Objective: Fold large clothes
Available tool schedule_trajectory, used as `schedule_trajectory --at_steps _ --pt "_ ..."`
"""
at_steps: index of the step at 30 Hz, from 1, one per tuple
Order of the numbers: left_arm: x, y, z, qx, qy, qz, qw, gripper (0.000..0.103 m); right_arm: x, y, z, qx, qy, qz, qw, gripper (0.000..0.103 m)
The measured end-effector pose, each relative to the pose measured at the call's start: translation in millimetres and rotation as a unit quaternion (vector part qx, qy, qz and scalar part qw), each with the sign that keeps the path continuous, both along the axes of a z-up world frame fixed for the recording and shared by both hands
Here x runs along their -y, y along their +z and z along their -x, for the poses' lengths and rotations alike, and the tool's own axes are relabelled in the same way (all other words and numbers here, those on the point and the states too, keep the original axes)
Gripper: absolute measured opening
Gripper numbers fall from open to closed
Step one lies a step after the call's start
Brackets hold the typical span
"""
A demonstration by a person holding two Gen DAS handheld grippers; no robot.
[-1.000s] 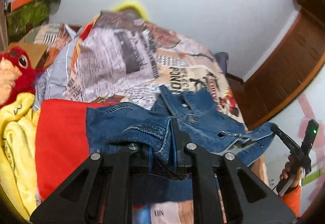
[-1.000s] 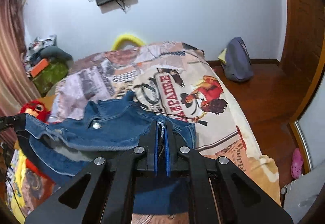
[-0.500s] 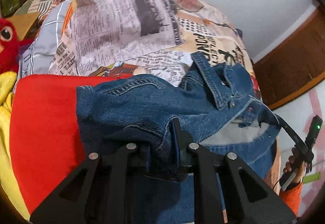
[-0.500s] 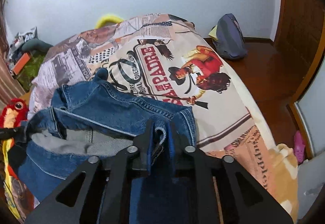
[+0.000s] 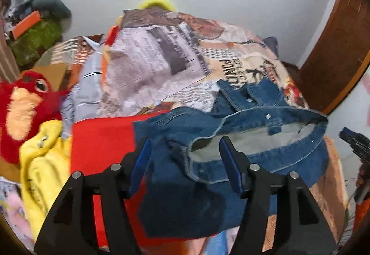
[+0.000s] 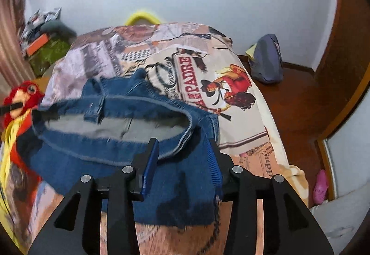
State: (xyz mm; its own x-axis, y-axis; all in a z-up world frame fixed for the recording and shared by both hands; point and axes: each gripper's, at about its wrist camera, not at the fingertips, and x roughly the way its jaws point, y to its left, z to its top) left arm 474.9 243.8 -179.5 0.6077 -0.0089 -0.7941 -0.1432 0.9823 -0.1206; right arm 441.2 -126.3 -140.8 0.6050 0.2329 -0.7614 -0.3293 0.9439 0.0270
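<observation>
A blue denim jacket (image 5: 208,185) lies folded over on the bed, its grey lining and hem showing; it also shows in the right wrist view (image 6: 115,139). My left gripper (image 5: 185,162) is open, its blue-padded jaws spread on either side of the denim's left edge. My right gripper (image 6: 182,158) is open too, with its jaws spread over the jacket's right edge. Neither gripper holds the cloth. The right gripper's tip (image 5: 353,141) shows at the far right of the left wrist view.
The bed carries a printed cover (image 6: 231,84). A red cloth (image 5: 101,139), a yellow cloth (image 5: 44,162) and a red plush bird (image 5: 25,102) lie left of the jacket. A grey bag (image 6: 266,61) sits on the wooden floor at right. A pink shoe (image 6: 320,185) lies near the bed's corner.
Both grippers, shut on the denim before, have lowered the jacket onto the bed and opened, letting the cloth go. The jacket now lies folded.
</observation>
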Motion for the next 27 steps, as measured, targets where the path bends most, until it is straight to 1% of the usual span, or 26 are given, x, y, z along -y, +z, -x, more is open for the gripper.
schedule_trajectory --at_steps 3,5,8,11,14,16,18,19,20,21,22,23,26,27 --pt "10.4 -6.8 11.5 -0.014 -0.016 -0.046 0.9987 0.061 -7.9 -3.9 12.1 -0.009 0.023 0.01 1.0 0.039" --pt "22.0 -15.5 21.1 -0.025 -0.032 -0.068 0.9969 0.061 -13.0 -9.6 18.5 -0.019 0.035 0.01 0.999 0.039" --pt "42.5 -33.6 29.7 -0.043 -0.067 -0.074 0.9941 0.061 -22.2 -23.6 28.0 -0.042 0.057 0.006 0.997 0.039" --pt "65.3 -52.8 32.3 -0.064 -0.101 -0.078 0.9898 0.061 -35.7 -40.3 34.8 -0.056 0.076 0.023 0.995 0.039" --pt "83.4 -71.6 28.2 -0.079 -0.124 -0.075 0.9863 0.061 -47.2 -55.8 35.2 -0.068 0.084 0.033 0.994 0.039" --pt "90.5 -84.3 19.9 -0.086 -0.131 -0.073 0.985 0.061 -57.3 -67.1 28.9 -0.086 0.09 0.031 0.992 0.039" --pt "90.8 -94.1 6.8 -0.087 -0.126 -0.074 0.9855 0.064 -69.6 -75.2 19.2 -0.103 0.1 0.037 0.989 0.039" --pt "87.7 -97.2 -2.8 -0.084 -0.117 -0.073 0.9869 0.065 -75.6 -77.4 13.9 -0.102 0.102 0.043 0.989 0.039" --pt "83.5 -98.5 -11.2 -0.083 -0.108 -0.068 0.9883 0.068 -82.4 -78.2 6.9 -0.099 0.107 0.046 0.988 0.039" --pt "77.3 -100.0 -23.9 -0.086 -0.098 -0.055 0.99 0.069 -86.4 -78.5 0.9 -0.102 0.111 0.047 0.987 0.039" --pt "71.1 -100.4 -34.9 -0.089 -0.087 -0.043 0.9912 0.069 -93.0 -80.0 -9.7 -0.111 0.116 0.045 0.986 0.039" --pt "65.2 -99.8 -45.5 -0.093 -0.073 -0.041 0.9921 0.069 -98.9 -81.2 -21.8 -0.119 0.115 0.044 0.985 0.039" --pt "45.9 -92.4 -80.8 -0.1 -0.03 -0.061 0.9926 0.069 -109.9 -76.2 -52.8 -0.114 0.091 0.042 0.988 0.039" --pt "36.9 -87.2 -92.7 -0.099 -0.013 -0.063 0.993 0.066 -111.4 -70.9 -59.8 -0.105 0.08 0.039 0.99 0.039"
